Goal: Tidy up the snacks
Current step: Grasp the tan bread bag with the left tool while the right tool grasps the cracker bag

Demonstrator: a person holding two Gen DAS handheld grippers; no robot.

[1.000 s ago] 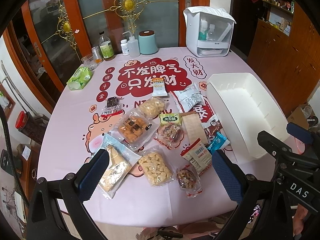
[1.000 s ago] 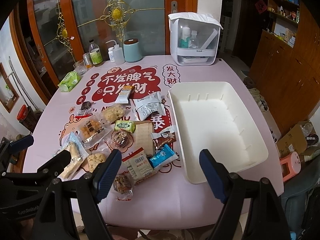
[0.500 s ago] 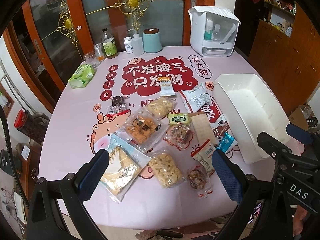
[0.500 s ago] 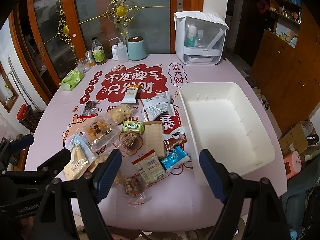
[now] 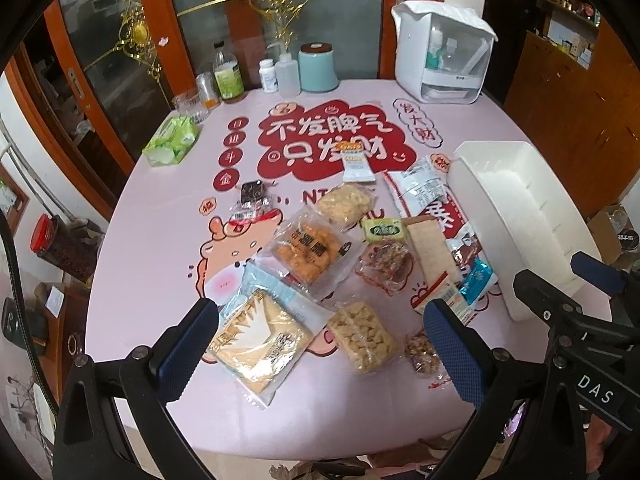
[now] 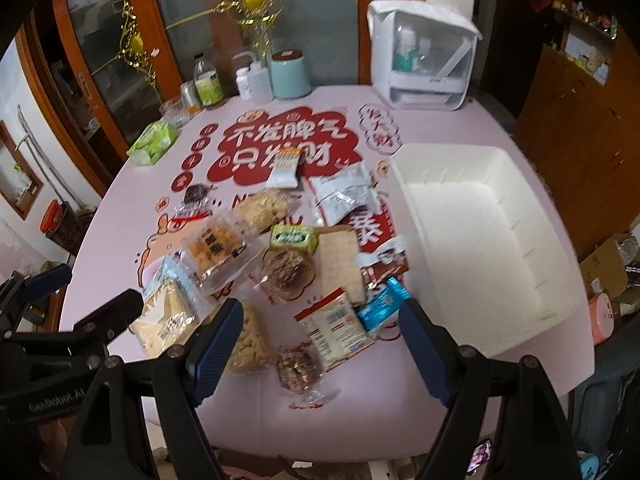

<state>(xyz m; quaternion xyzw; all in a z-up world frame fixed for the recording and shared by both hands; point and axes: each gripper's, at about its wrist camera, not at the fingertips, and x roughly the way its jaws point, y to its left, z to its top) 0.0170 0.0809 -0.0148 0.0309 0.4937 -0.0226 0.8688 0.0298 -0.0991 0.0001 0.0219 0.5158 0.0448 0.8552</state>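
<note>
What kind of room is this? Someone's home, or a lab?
Most likely a home dining room. A round table under a pink cartoon cloth holds loose snack packets and a white bin, with household bottles at the back, wooden cabinets to one side, and a gold-trimmed glass door behind.

Desk layout: snacks at centre, bin to the right.
Snack packets (image 5: 304, 252) lie scattered mid-desk (image 5: 160, 248); bin (image 6: 480, 232) sits just right of them; bottles (image 5: 228, 76) and a canister (image 5: 318, 66) stand along the far edge, a lidded organiser (image 5: 440, 60) at far right.
</note>
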